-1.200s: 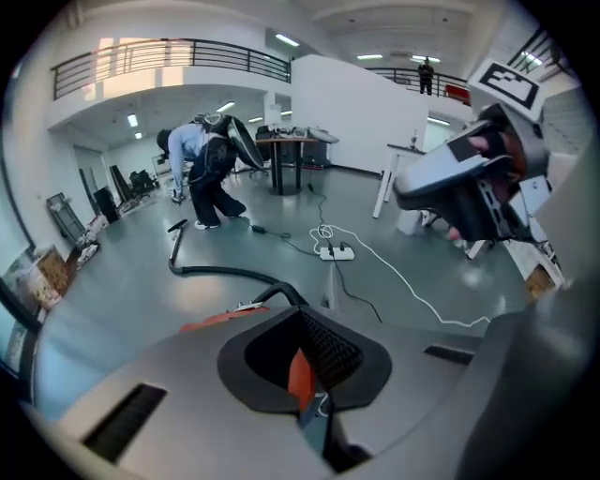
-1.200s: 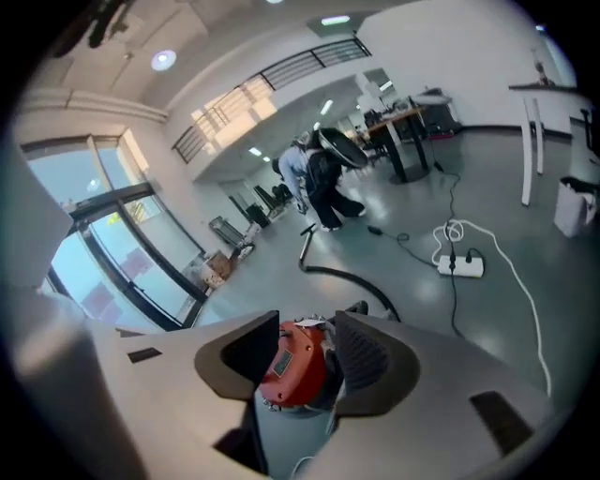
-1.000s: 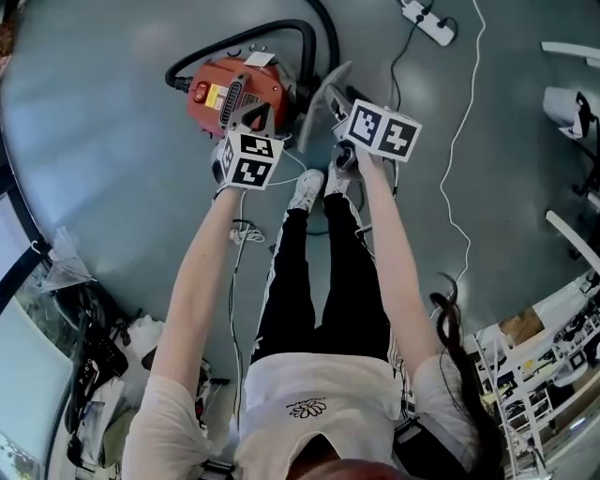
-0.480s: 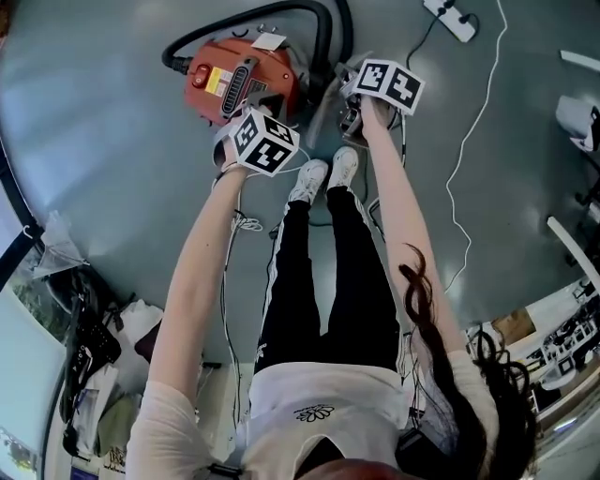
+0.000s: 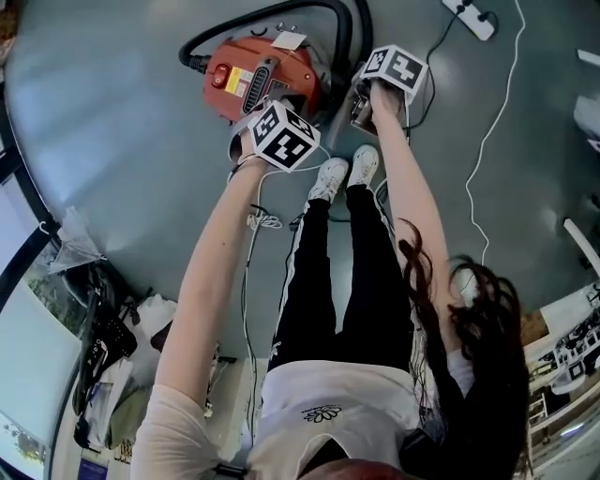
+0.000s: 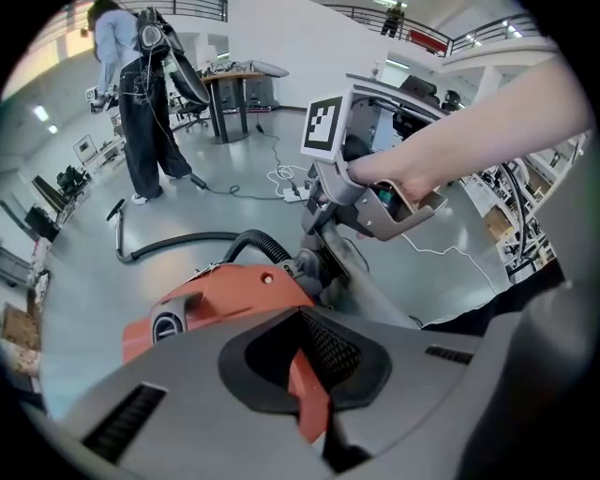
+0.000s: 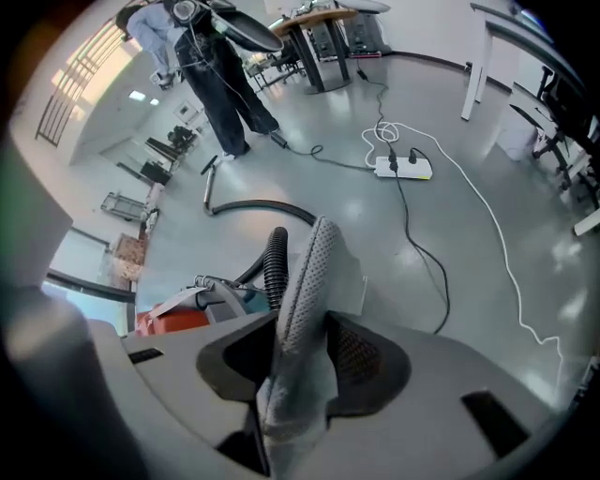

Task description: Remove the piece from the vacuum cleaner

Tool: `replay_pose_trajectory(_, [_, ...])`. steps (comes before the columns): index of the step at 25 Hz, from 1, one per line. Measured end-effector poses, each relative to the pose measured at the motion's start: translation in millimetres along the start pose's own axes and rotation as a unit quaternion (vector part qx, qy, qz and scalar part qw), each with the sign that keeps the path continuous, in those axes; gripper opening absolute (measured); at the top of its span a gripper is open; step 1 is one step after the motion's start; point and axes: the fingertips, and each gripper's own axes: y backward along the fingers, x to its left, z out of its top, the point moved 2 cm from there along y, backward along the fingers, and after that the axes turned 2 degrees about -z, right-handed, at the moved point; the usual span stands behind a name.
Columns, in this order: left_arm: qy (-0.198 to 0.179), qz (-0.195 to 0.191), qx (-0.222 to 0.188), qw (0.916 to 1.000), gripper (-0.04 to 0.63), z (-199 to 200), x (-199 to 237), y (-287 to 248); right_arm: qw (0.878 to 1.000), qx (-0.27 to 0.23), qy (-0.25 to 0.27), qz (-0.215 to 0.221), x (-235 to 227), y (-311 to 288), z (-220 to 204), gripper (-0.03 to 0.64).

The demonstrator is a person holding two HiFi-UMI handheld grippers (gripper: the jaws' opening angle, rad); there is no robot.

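Note:
The red-orange vacuum cleaner (image 5: pixel 258 84) lies on the grey floor, its black hose (image 5: pixel 309 11) arching behind it. My left gripper (image 5: pixel 265 111) is at its near edge. In the left gripper view the jaws are shut on a thin orange edge (image 6: pixel 307 392) of the vacuum's body (image 6: pixel 220 300). My right gripper (image 5: pixel 356 101) is just right of the vacuum. Its jaws are shut on a grey perforated piece (image 7: pixel 305 281) that stands up between them, next to the hose (image 7: pixel 275 251). The right gripper (image 6: pixel 375 192) also shows in the left gripper view, above the hose end.
A white power strip (image 5: pixel 469 19) and a long white cable (image 5: pixel 487 141) lie on the floor to the right. The person's feet (image 5: pixel 347 173) are just behind the vacuum. Bags and clutter (image 5: pixel 103 366) sit at the lower left. Another person (image 6: pixel 141 103) stands by a far table.
The head view has shifted, so the vacuum and both grippers sit further right. The left gripper's cube has turned and moved onto the vacuum's edge. The right gripper still holds the grey piece.

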Motion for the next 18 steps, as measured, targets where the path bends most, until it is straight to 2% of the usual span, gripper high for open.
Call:
replay_pose_trajectory(3, [0.002, -0.004, -0.001, 1.0, 0.005, 0, -1, 2, 1.0, -0.012, 0.023, 0.0, 3, 6, -3, 0.047])
replay_pose_trajectory(4, [0.003, -0.006, 0.0, 1.0, 0.005, 0, -2, 3, 0.999, -0.02, 0.03, 0.0, 4, 8, -5, 0.024])
replay_pose_trajectory(14, [0.003, -0.026, 0.009, 0.9996, 0.005, 1, 0, 2, 0.997, -0.04, 0.071, -0.002, -3, 14, -6, 0.021])
replay_pose_trajectory(18, [0.005, -0.028, 0.011, 0.9995, 0.005, -1, 1, -1, 0.997, -0.042, 0.067, 0.005, -12, 14, -9, 0.021])
